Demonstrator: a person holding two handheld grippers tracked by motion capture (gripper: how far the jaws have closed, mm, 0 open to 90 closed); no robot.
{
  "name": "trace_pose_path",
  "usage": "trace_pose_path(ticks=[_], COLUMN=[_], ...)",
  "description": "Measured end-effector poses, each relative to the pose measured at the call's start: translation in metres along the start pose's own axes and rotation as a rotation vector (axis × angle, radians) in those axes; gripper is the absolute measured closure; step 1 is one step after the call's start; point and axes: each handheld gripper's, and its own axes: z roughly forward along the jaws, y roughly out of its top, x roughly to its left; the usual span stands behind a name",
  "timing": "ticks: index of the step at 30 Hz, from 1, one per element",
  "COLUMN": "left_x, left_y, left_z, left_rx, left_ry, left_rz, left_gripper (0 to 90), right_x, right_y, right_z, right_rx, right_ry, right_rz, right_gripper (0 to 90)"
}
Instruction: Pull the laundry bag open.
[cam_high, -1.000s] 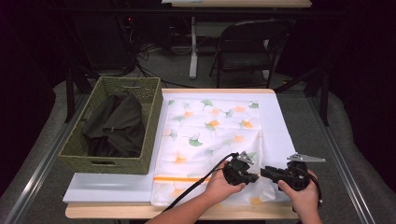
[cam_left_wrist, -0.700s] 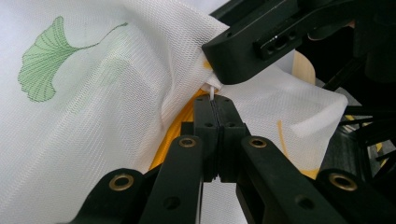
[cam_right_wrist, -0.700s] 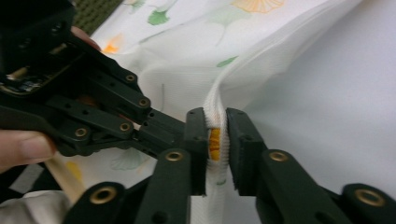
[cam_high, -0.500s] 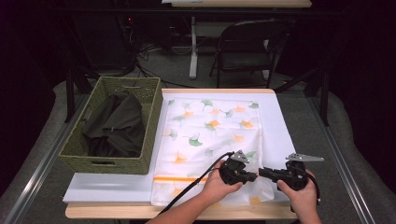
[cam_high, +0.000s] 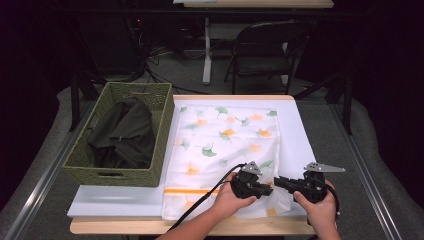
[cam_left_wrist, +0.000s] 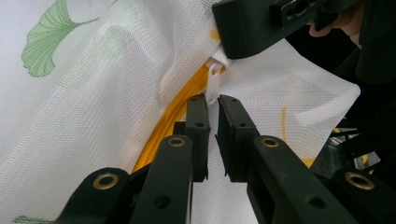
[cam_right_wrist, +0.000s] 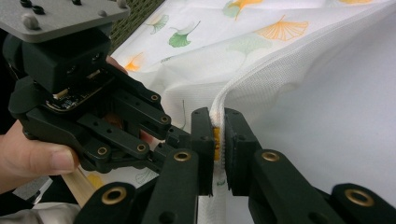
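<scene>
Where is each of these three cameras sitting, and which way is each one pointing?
High view: fixed above the person's side, looking forward and down on the table, basket and white leaf-print cover; both hands and forearms show.
Left gripper view: rides on the left hand-held gripper, looking along its jaws at the white zipper pull on the yellow zipper.
Right gripper view: rides on the right hand-held gripper, looking along its jaws, which pinch the cover's seam; the left hand shows.
Shared: both gripper views show the cover and the other gripper.
</scene>
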Motion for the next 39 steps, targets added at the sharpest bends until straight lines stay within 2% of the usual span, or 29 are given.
trace_pose_path(ticks=[7,11,15,21,24,36,39], left_x=[-0.001,-0.004,-0.005,-0.004,-0.003,-0.002,-0.003], left_y=[0.001,0.003,0.002,0.001,0.002,0.005,0.005], left_z=[-0.003,-0.005,-0.006,-0.011,-0.012,-0.011,-0.01], left_rx=[-0.028,-0.052,-0.062,-0.079,-0.089,-0.097,-0.096], left_ry=[-0.003,-0.013,0.002,0.011,0.01,0.01,0.015], left_rz=[-0.005,0.013,0.024,0.006,0.01,-0.024,-0.018], left_gripper=[82.5,84.1,86.4,88.7,89.0,87.9,88.8], right_x=[0.002,0.001,0.0,-0.001,-0.001,-0.001,-0.002], right_y=[0.001,0.001,0.001,0.0,-0.001,-0.002,-0.002], right_z=[0.0,0.0,0.0,-0.001,-0.001,0.0,-0.001], right_rx=[-0.022,-0.019,-0.023,-0.021,-0.02,-0.014,-0.018], right_ry=[0.013,0.014,0.015,0.012,0.015,-0.003,-0.001], right_rz=[0.011,0.014,0.017,0.019,0.028,0.023,0.029], right_gripper=[84.2,84.3,84.3,84.3,84.3,84.2,84.3])
